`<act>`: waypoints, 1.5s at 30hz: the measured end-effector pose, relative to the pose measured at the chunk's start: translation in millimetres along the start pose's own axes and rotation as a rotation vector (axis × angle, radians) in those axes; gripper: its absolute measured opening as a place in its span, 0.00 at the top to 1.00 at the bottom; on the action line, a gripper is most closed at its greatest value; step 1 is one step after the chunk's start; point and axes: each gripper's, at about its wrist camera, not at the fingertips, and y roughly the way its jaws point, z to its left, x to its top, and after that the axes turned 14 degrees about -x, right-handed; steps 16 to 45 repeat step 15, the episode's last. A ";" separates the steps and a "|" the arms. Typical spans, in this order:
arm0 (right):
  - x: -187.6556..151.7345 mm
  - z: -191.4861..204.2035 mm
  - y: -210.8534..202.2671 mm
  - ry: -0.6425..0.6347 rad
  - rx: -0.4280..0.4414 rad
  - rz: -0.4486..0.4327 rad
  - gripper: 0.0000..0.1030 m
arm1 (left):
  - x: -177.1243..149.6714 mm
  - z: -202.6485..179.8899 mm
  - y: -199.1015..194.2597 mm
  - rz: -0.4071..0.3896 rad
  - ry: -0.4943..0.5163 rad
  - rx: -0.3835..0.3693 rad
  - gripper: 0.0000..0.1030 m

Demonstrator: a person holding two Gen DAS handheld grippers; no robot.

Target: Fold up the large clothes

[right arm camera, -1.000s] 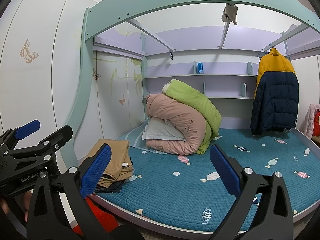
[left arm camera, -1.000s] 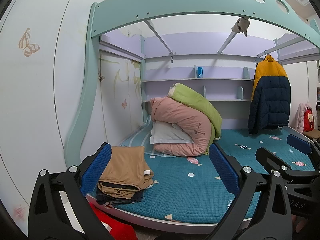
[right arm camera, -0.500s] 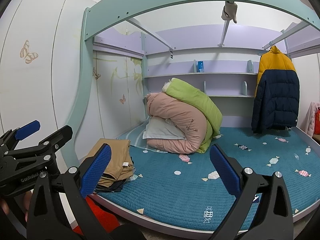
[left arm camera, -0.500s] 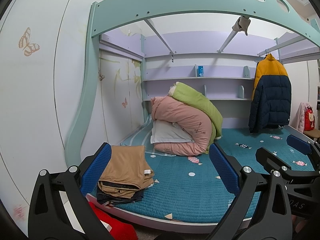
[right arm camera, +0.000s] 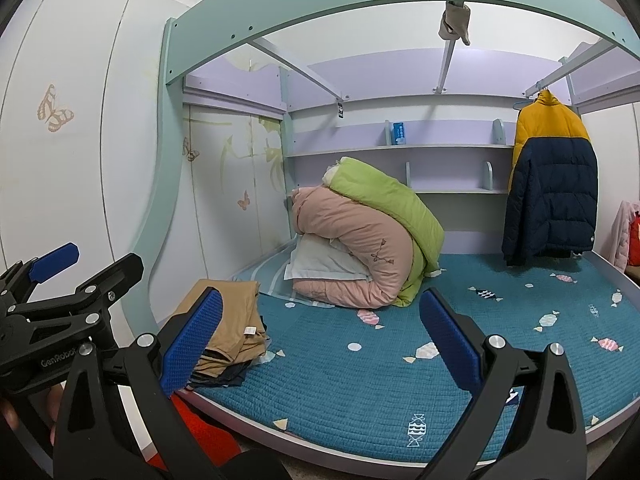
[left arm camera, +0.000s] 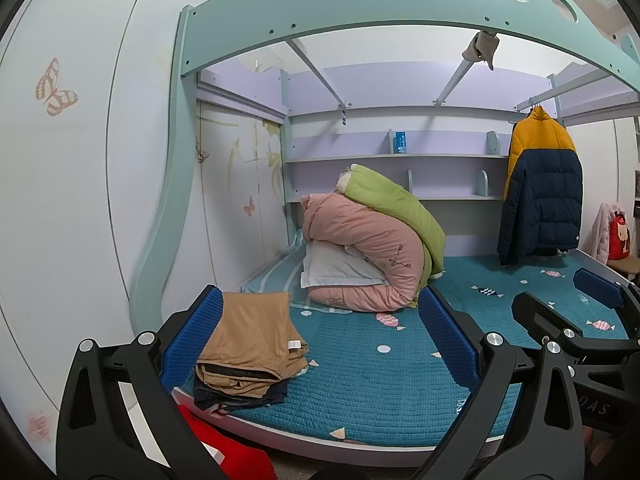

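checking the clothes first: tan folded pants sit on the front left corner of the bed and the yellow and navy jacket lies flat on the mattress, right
Not quite. The jacket hangs from a rail at the right, above the mattress, as the right wrist view shows. The tan folded pants do sit on the front left corner.

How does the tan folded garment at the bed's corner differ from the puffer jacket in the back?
The tan folded garment lies flat on the bed, atop a darker folded piece; the puffer jacket hangs upright from a rail, unfolded. The garment is thin and single-coloured; the jacket is bulky, yellow over navy. The garment sits near the left gripper; the jacket is at the far end. Neither gripper holds either; the right gripper is open too.
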 end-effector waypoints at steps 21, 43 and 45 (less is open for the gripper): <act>-3.3 -2.4 6.7 0.008 -0.027 -0.001 0.07 | -6.7 5.5 19.4 0.041 0.009 -0.016 0.05; -3.3 -2.4 6.7 0.008 -0.027 -0.001 0.07 | -6.7 5.5 19.4 0.041 0.009 -0.016 0.05; -3.3 -2.4 6.7 0.008 -0.027 -0.001 0.07 | -6.7 5.5 19.4 0.041 0.009 -0.016 0.05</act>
